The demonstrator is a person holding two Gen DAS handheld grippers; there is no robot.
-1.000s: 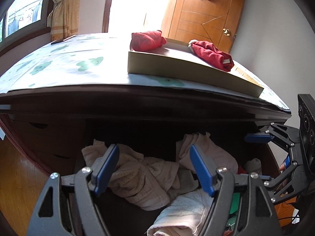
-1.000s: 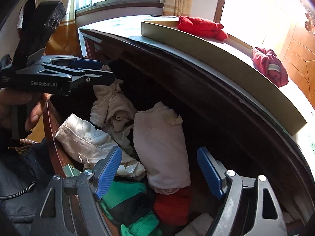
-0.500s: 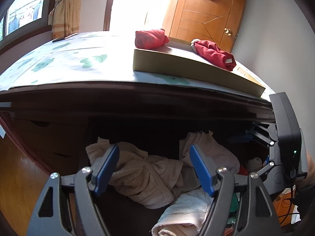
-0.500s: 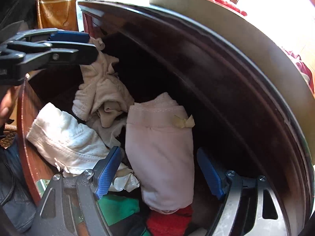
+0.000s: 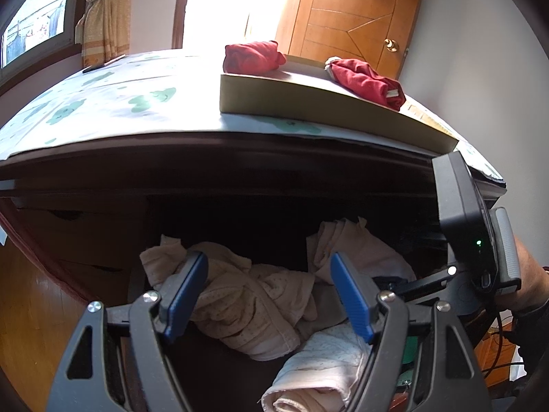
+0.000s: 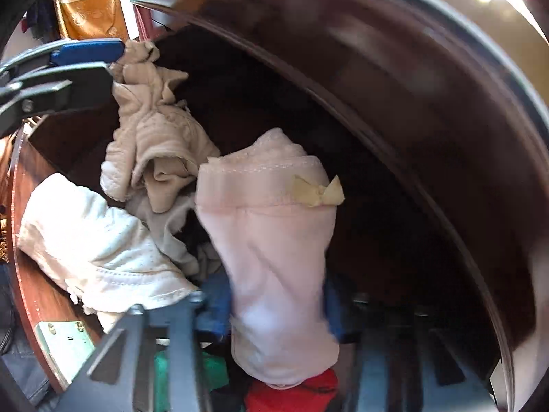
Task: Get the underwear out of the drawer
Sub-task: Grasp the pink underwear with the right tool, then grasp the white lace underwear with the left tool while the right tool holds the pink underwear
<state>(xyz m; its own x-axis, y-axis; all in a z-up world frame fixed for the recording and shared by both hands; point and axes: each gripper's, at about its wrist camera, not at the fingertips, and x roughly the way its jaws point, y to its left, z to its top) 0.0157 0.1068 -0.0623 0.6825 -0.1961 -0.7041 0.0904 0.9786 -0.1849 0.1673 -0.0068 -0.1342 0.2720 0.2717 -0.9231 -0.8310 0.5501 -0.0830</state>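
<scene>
The open drawer (image 6: pixel 24 274) holds a heap of underwear. My right gripper (image 6: pixel 274 309) points down into it, and its jaws are closing with the blue pads against both sides of a folded pink underwear (image 6: pixel 267 233) with a small bow. The left wrist view shows this pink piece (image 5: pixel 357 243) at the drawer's right, beside the right gripper's body (image 5: pixel 473 240). My left gripper (image 5: pixel 267 264) hangs open above crumpled beige underwear (image 5: pixel 247 302) with nothing between its fingers. In the right wrist view it (image 6: pixel 115 65) sits at the upper left, near the beige piece (image 6: pixel 154 137).
White dotted underwear (image 6: pixel 92 240) lies at the drawer's front, with green cloth (image 6: pixel 192 370) and red cloth (image 6: pixel 295 395) beneath. On the dresser top a flat box (image 5: pixel 308 103) carries two red garments (image 5: pixel 252 56) (image 5: pixel 367 82). The dresser's overhanging edge (image 5: pixel 206 158) runs close above the drawer.
My right gripper has sunk into the drawer and its jaws have drawn in around the pink underwear. The left gripper has stayed put and open.
</scene>
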